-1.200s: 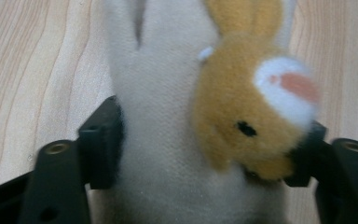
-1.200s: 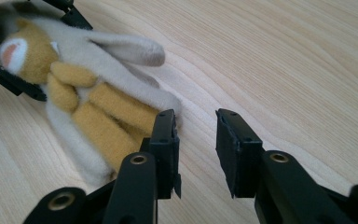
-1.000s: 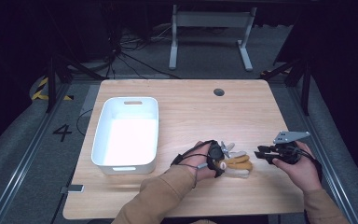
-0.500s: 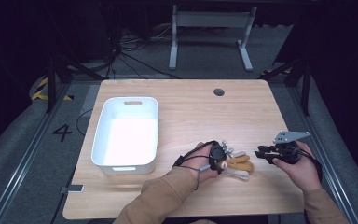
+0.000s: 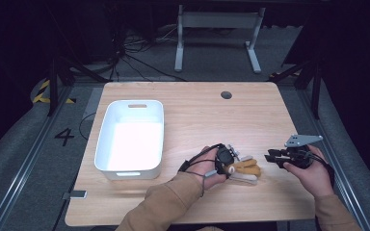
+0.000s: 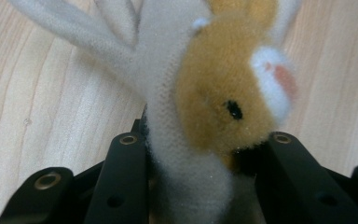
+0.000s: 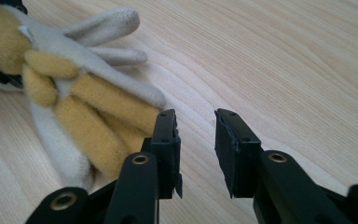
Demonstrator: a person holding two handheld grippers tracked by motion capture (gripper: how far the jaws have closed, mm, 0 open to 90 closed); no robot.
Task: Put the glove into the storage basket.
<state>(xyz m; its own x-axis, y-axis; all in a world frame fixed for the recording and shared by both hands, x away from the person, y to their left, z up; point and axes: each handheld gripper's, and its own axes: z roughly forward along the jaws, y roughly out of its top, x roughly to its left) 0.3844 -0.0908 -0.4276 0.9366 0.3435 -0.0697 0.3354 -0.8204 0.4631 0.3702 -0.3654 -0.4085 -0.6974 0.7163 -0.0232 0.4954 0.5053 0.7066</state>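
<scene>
— Plush, tan and cream: that is the soft toy (image 5: 244,169) lying on the wooden surface (image 5: 202,115), near the front edge and to the right of the white tub (image 5: 131,137).

— What is the left gripper (image 5: 225,161) doing?

— It has just been closing its jaws, and the toy is between them. In the left gripper view the two black jaws press the toy (image 6: 214,107) from both sides, at the cream body below the tan face with its black eye.

— And the right gripper (image 5: 274,158)?

— Its jaws stand apart with bare wood between them. In the right gripper view the near jaw sits just beside the toy's (image 7: 79,107) tan limbs; I cannot tell whether it touches them.

— Any writing to read?

— A large "4" (image 5: 64,136) marked on the grey floor, left of the surface. The toy, the tub and the grippers show no label that I can read.
</scene>
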